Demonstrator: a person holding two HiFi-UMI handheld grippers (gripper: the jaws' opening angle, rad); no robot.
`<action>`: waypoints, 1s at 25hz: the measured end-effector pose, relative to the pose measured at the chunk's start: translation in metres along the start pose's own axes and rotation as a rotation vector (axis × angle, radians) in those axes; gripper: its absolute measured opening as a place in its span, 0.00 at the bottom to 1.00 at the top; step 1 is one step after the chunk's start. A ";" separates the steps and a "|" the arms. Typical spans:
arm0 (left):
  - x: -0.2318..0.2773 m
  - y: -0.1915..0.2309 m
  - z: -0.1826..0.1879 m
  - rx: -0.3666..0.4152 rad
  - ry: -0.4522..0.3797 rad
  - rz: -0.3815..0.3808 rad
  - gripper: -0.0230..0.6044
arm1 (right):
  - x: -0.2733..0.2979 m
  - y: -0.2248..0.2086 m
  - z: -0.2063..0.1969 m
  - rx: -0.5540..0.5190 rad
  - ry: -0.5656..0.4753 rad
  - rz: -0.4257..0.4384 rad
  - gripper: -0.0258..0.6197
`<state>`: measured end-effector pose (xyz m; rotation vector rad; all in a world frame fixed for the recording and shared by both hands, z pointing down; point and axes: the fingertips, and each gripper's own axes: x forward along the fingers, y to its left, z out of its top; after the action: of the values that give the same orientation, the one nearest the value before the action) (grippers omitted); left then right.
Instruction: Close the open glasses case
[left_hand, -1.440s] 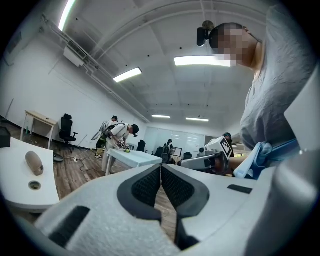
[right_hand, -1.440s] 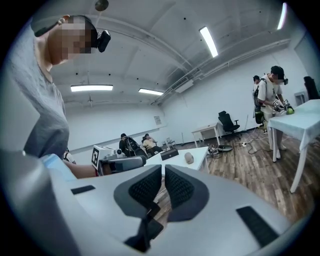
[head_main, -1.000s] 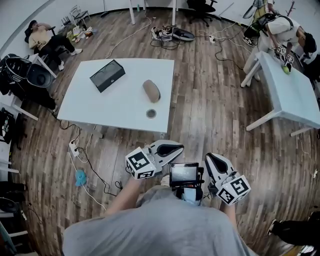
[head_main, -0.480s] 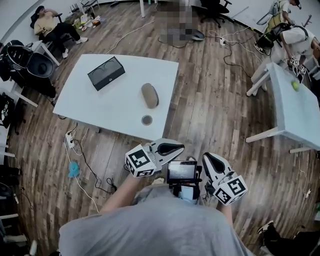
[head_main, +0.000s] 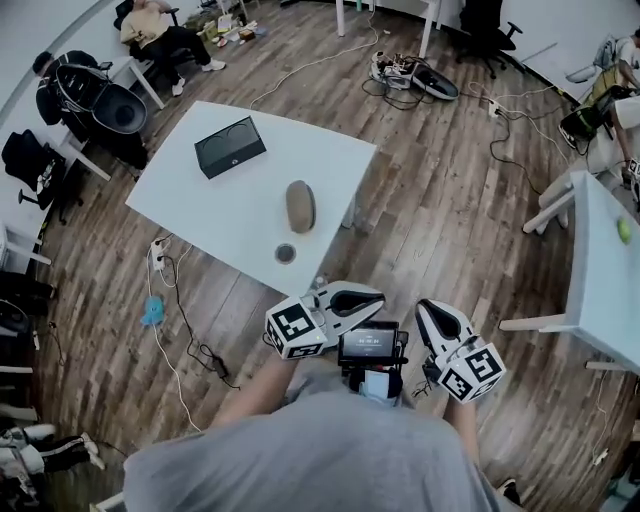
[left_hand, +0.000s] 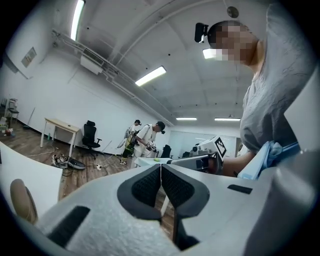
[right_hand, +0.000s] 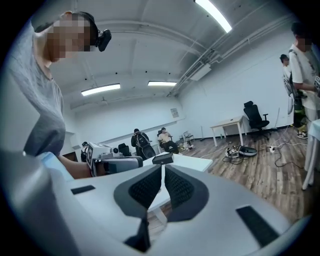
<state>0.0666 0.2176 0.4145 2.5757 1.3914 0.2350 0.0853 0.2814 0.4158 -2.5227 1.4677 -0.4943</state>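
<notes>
Here, left claw (left_hand: 161, 170), right claw (right_hand: 163, 172), 2 closed and empty, 1 table (head_main: 205, 205), 1 brown case (head_main: 300, 206), 1 black box (head_main: 230, 147).

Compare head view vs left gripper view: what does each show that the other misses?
Head view only: the black box and the small round object on the white table.
Left gripper view only: the left gripper with its pads pressed together and nothing between them, and the ceiling lights.
Both: the white table, the brown oval case and the right gripper.
</notes>
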 end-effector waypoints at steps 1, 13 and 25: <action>0.004 0.004 0.001 0.001 -0.002 0.028 0.07 | -0.001 -0.009 0.002 -0.003 0.006 0.016 0.09; -0.021 0.067 0.002 -0.040 -0.057 0.346 0.07 | 0.070 -0.052 0.026 -0.048 0.080 0.243 0.09; -0.072 0.208 0.027 -0.087 -0.189 0.562 0.07 | 0.220 -0.066 0.061 -0.120 0.189 0.434 0.09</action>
<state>0.2013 0.0432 0.4382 2.7675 0.5608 0.1239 0.2621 0.1221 0.4229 -2.1845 2.0997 -0.5934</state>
